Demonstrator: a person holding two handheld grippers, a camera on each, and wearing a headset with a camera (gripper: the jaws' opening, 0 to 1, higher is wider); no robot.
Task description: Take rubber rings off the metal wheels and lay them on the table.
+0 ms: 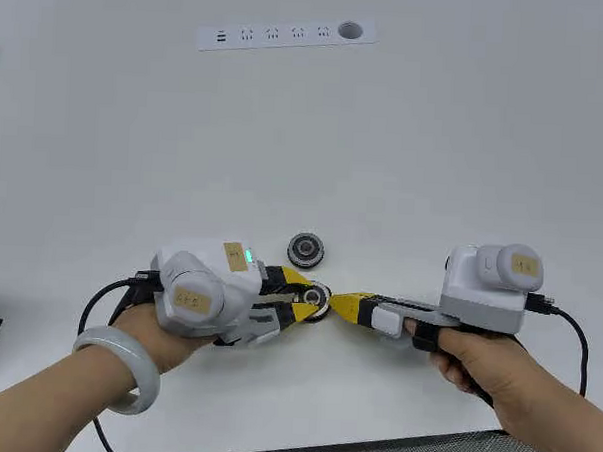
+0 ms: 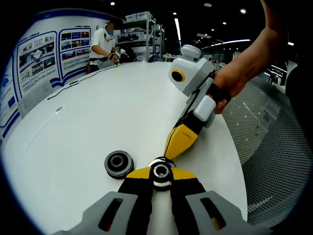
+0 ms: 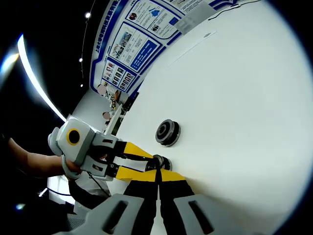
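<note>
The left tongs point(image 1: 306, 296) are clamped on a small metal wheel point(image 1: 318, 300), one yellow tip on each side of it, holding it just above the table point(image 1: 404, 170). The right tongs point(image 1: 340, 305) have their yellow tips pressed together into a single wedge whose point meets the rim of the held wheel from the side opposite the left tongs; whether that point grips anything of the wheel cannot be told. A second wheel point(image 1: 305, 249), with a black rubber ring point(image 2: 110, 169) around its bright hub, lies flat on the table just beyond the left tongs, apart from both pairs; in the left gripper view it sits to the left of that view's own tips. A white power strip point(image 1: 285, 32) lies well beyond both tongs, at the far side of the table. Tan stickers point(image 1: 236, 256) sit on the white bodies of both grippers; their marks are too small to read. Small black print on the yellow of the right tongs, seen in the left gripper view, is also illegible. Blue-bordered wall posters point(image 3: 146, 29) carry text and pictures that cannot be read. The hand point(image 1: 162, 335) behind the left tongs wears a pale bracelet point(image 1: 120, 363)
</note>
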